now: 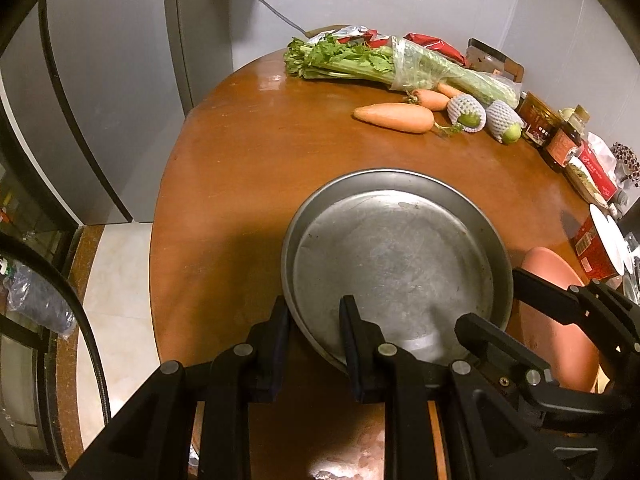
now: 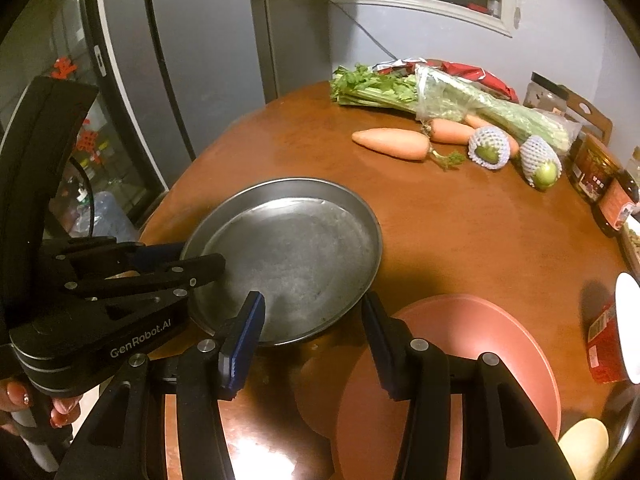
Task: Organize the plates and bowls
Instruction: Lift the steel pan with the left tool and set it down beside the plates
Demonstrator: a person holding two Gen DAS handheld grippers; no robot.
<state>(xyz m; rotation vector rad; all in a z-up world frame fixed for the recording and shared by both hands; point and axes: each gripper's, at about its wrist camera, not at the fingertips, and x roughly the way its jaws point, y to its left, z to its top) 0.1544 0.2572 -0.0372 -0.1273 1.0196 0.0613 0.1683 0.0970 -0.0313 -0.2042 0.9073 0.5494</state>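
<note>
The steel plate (image 1: 394, 264) sits on the round wooden counter (image 1: 248, 168), toward its near edge, with carrots (image 1: 394, 118) and celery (image 1: 360, 62) well beyond its far rim. The left tool (image 1: 316, 316) is pinched on the plate's near-left rim, one finger outside the wall and one inside on the flat. The right tool (image 2: 312, 312) hangs spread with nothing between its fingers, straddling the strip of counter between the steel plate's near-right rim and the pink plate (image 2: 452, 372).

What the next move turns on: the pink plate lies just right of the steel plate, close beside it or perhaps touching, and directly under the right tool's right finger, so the right hand is clearly the nearer one for it. Both plates are round, so no long axis governs the approach; the rim edge facing the tool does.

The pink plate's near part is covered by the tool body, and whether something lies beneath its left edge is hard to tell. At the far right a white-lidded red container (image 2: 612, 340) is cut off by the lens edge.
</note>
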